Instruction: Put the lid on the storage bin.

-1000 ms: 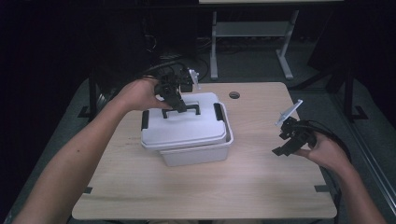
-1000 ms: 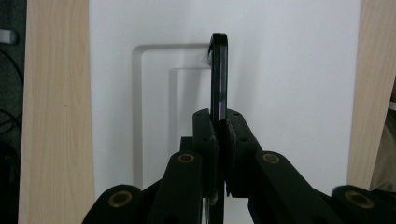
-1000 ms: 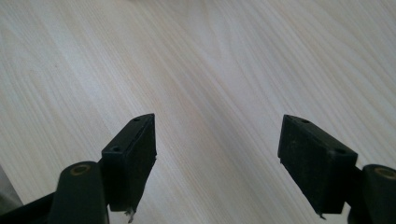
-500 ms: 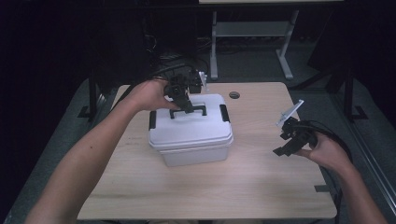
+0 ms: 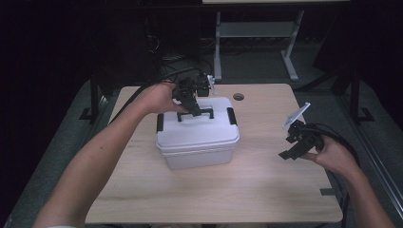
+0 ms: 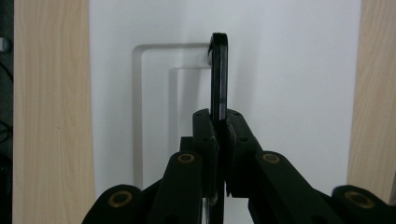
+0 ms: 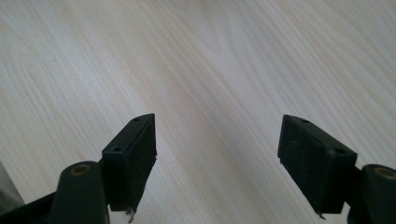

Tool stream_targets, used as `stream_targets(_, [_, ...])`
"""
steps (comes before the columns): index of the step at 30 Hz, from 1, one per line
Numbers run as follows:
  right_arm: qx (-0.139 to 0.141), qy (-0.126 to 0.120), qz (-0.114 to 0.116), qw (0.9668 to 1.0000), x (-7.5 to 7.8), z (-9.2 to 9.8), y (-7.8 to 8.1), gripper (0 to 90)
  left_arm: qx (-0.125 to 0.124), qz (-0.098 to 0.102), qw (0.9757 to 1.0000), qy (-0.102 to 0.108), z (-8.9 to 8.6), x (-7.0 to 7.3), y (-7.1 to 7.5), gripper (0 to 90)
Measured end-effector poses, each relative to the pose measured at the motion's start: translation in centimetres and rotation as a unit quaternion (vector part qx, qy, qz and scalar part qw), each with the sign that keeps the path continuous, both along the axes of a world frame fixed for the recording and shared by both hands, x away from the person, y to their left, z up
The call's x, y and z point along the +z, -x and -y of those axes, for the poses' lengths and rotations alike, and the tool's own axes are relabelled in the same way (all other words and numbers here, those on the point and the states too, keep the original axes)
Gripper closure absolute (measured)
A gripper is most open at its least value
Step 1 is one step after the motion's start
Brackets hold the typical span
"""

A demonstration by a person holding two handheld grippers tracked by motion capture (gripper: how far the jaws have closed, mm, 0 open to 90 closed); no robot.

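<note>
Your left tongs (image 6: 218, 140) clench the box's black handle (image 6: 218, 74) (to carry it); your right tongs (image 7: 219, 154) rest released above the worktop (image 7: 224, 56).

One white lidded box (image 5: 198, 135), one black handle (image 5: 195, 113), two side latches (image 5: 231, 115), one table (image 5: 256, 190), two tongs (image 5: 195, 110).

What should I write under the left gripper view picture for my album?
Left claw pinching the thin black handle of a white plastic box.

Light wood-grain tabletop (image 5: 223, 190) with a round grommet hole (image 5: 238, 97) near its far edge; beyond it a white metal stand (image 5: 252, 33) on dark floor (image 5: 57, 156), cables trailing alongside.
</note>
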State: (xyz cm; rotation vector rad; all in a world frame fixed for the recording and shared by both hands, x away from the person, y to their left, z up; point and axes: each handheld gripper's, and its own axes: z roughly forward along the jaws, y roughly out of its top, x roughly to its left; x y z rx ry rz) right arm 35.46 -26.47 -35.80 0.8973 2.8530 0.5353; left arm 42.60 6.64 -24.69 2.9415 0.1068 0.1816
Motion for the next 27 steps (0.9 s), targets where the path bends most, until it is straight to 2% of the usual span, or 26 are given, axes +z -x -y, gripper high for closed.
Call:
stream_targets(8, [-0.001, -0.001, 0.000, 1.0000, 0.0, 0.2, 0.1, 27.5, -0.008, -0.003, 0.9999, -0.008, 0.4, -0.7, -0.2, 84.8])
stream_targets(12, [-0.003, 0.001, 0.001, 1.0000, 0.0, 0.4, 0.2, 27.6, -0.004, -0.009, 1.0000, -0.001, 0.4, -1.1, -0.2, 84.7])
stream_targets(20, [-0.002, 0.000, 0.000, 1.0000, 0.0, 0.5, 0.2, 27.6, 0.002, -0.010, 0.9999, -0.005, 0.0, -1.1, -0.2, 84.8])
stream_targets(22, [-0.002, 0.000, 0.000, 1.0000, 0.1, 0.4, 0.2, 27.7, 0.001, -0.010, 0.9999, -0.011, -0.1, -1.2, -0.2, 84.7])
stream_targets(27, [0.000, -0.001, 0.000, 1.0000, 0.1, 0.2, 0.1, 27.6, 0.004, -0.012, 0.9999, -0.007, -0.4, -1.6, -0.4, 84.7])
